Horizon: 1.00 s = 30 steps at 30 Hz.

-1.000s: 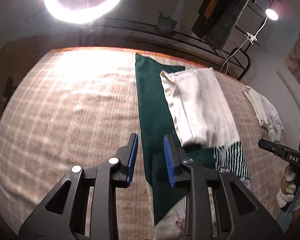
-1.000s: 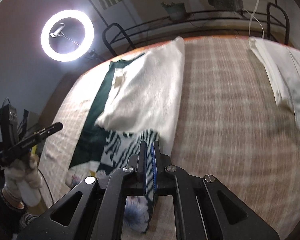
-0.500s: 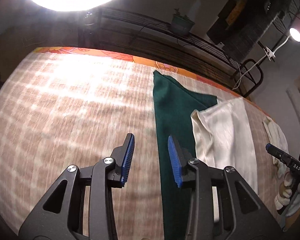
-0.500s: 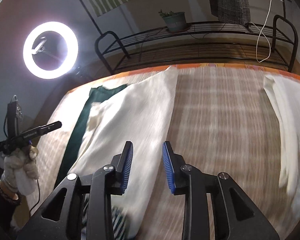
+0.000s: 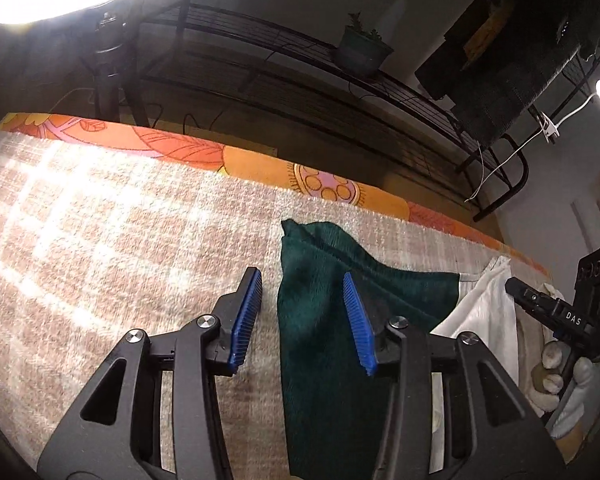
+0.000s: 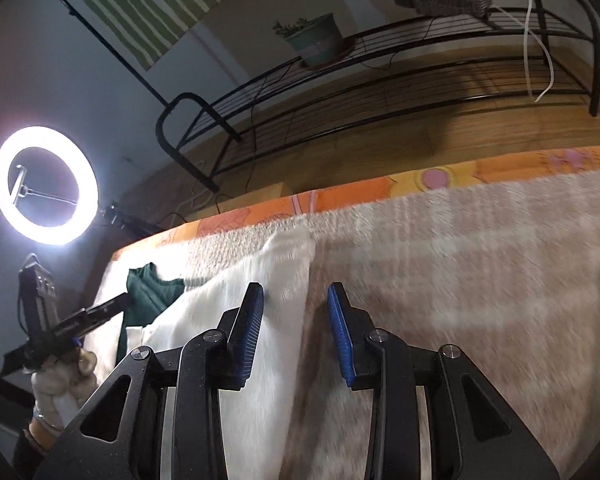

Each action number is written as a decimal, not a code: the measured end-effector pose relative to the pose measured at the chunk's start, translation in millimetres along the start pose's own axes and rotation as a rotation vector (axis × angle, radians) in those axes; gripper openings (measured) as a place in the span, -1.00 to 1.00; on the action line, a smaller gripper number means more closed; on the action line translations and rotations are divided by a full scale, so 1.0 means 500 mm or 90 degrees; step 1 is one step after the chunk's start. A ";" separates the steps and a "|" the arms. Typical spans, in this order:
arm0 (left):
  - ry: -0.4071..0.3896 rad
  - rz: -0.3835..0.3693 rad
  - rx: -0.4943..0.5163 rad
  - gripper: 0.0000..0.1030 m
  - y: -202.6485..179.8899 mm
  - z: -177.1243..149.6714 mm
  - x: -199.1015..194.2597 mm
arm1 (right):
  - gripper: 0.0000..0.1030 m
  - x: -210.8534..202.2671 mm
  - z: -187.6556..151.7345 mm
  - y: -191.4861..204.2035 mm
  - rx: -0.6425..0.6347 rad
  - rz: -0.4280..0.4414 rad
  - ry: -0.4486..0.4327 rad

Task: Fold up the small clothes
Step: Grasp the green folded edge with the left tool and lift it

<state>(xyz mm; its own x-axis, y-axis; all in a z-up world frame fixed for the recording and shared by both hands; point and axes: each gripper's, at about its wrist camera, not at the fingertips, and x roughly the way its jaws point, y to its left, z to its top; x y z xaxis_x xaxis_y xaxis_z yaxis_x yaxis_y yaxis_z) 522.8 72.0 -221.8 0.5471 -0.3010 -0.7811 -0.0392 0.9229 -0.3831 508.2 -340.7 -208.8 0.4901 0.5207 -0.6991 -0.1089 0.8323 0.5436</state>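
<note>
The left tool has just been opening its jaws, and they stand apart with nothing held. The dark green cloth lies flat on the checked blanket, its left edge showing between the jaws. The right tool has also just let go and is open. The white cloth lies under its left jaw, beside the green one.
</note>
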 end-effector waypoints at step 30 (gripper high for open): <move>-0.092 -0.029 0.155 -1.00 -0.139 -0.138 -0.286 | -0.95 -0.241 -0.110 0.202 -0.164 0.039 -0.071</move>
<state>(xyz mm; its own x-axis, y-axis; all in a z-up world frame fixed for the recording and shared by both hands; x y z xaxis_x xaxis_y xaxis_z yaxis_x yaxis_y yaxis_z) 389.5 34.0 -117.6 0.6580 -0.3216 -0.6808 0.1801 0.9452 -0.2725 390.6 -309.1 -95.1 0.5668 0.5588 -0.6054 -0.3507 0.8285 0.4365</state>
